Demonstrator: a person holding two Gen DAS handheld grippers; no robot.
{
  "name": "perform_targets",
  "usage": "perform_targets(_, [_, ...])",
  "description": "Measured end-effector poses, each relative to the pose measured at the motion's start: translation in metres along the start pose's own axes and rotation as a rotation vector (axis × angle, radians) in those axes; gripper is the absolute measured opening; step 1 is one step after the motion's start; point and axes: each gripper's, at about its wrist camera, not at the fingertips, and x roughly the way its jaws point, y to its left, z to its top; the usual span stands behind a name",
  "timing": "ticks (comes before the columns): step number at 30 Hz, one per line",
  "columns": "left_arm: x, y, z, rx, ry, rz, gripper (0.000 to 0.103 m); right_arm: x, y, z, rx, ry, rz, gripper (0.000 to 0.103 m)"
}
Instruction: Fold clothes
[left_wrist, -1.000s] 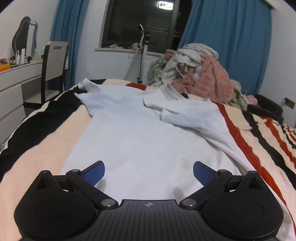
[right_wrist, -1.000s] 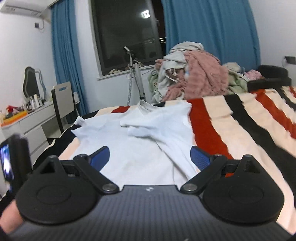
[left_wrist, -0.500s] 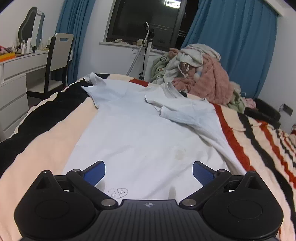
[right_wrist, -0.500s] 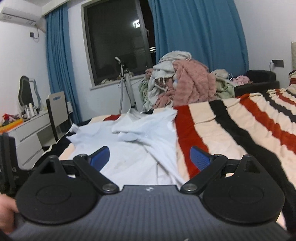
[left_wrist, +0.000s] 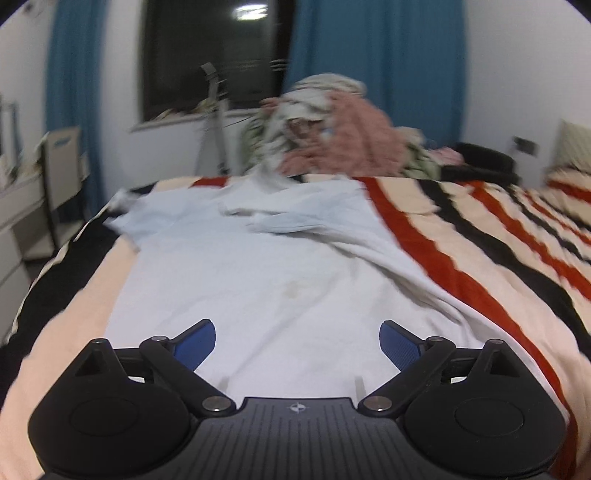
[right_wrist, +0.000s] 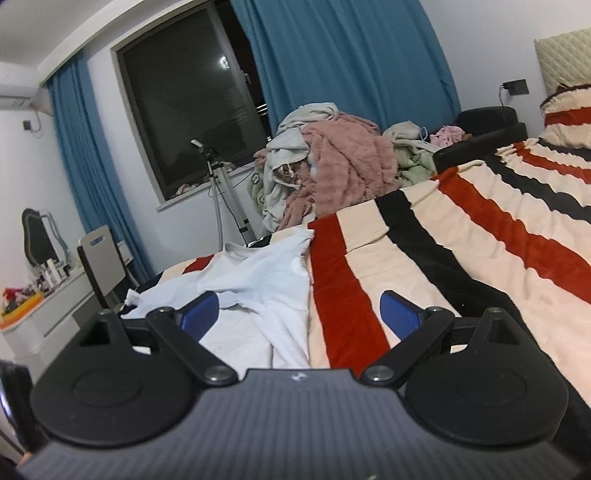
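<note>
A pale blue T-shirt (left_wrist: 258, 273) lies spread on the striped bed, its right sleeve folded inward over the chest (left_wrist: 291, 221). My left gripper (left_wrist: 297, 341) is open just above the shirt's near hem, nothing between its blue pads. In the right wrist view the same T-shirt (right_wrist: 266, 288) lies to the left. My right gripper (right_wrist: 299, 314) is open and tilted, hovering over the shirt's right edge and the red stripe of the blanket (right_wrist: 340, 295). It holds nothing.
A heap of clothes (right_wrist: 332, 173) with a pink fleece sits past the bed's far end. A tripod (right_wrist: 221, 192), a chair (right_wrist: 103, 258) and a white dresser (right_wrist: 48, 306) stand at the left. Striped blanket (left_wrist: 498, 258) stretches to the right; a pillow (right_wrist: 565, 118) lies far right.
Both grippers stayed open. The left view swung right and blurred, staying near the hem. The right gripper rolled and turned right, so the shirt slid left in its view.
</note>
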Motion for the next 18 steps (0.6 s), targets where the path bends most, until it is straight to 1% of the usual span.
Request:
perform_targets(2, [-0.006,-0.011,-0.004,0.025,-0.001,-0.034,0.097,0.000,-0.007,0.001,0.031,0.001,0.008,0.095])
perform_targets(4, [-0.009,-0.021,-0.007,0.039,0.009,-0.066,0.094,0.004,-0.012,0.000,0.063,0.011,0.014,0.095])
perform_targets(7, [-0.013,-0.039,-0.010,0.058,0.024,-0.122,0.092,0.008,-0.014,-0.002,0.048,0.027,0.002,0.095])
perform_targets(9, [-0.014,-0.051,-0.012,0.067,0.036,-0.169,0.092,0.006,-0.015,-0.002,0.043,0.020,-0.016,0.095])
perform_targets(14, [-0.016,-0.085,-0.019,0.129,0.043,-0.250,0.089,-0.004,-0.037,0.008,0.112,-0.032,-0.058,0.095])
perform_targets(17, [-0.015,-0.106,-0.021,0.132,0.042,-0.328,0.084,-0.009,-0.057,0.013,0.163,-0.056,-0.096,0.095])
perform_targets(18, [-0.014,-0.114,-0.021,0.131,0.039,-0.360,0.081,-0.010,-0.063,0.014,0.180,-0.064,-0.109,0.095])
